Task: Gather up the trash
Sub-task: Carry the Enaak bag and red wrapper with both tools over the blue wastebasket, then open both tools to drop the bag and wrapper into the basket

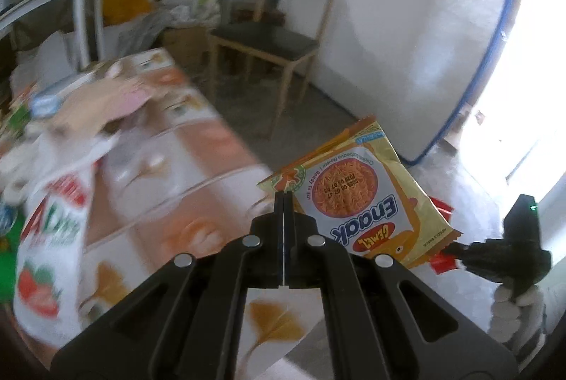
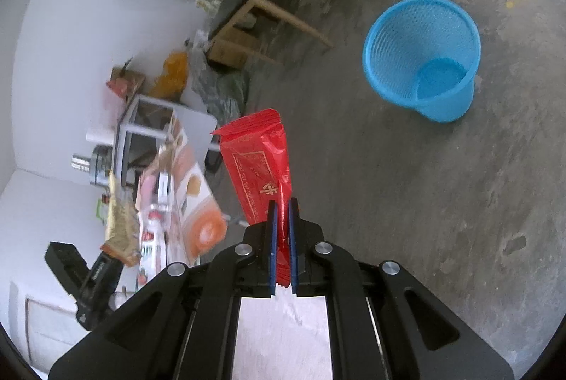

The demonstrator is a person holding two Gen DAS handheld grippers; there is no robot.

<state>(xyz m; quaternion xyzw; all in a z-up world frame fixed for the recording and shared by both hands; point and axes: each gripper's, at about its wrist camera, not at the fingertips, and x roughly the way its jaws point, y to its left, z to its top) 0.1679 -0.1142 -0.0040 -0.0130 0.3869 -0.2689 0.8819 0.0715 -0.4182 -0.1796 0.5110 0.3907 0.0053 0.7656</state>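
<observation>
With only a corner of the noodle packet [image 1: 357, 199] pinched in the left gripper [image 1: 284, 199] and the red wrapper [image 2: 260, 164] clamped in the right gripper [image 2: 282, 206], both well short of the blue bin [image 2: 422, 56]: risk of slipping onto the floor [image 2: 424, 203].

We find ourselves in a lived-in room of a home, part dining corner, part storage. A wooden chair [image 1: 269, 40] stands on the bare concrete floor [image 2: 406, 203], a mattress [image 1: 406, 26] leans against the wall, a patterned cloth covers the table [image 1: 184, 168], and bags and cardboard boxes [image 1: 184, 40] pile in the corner. A blue mesh wastebasket [image 2: 421, 58] sits nearby.
</observation>
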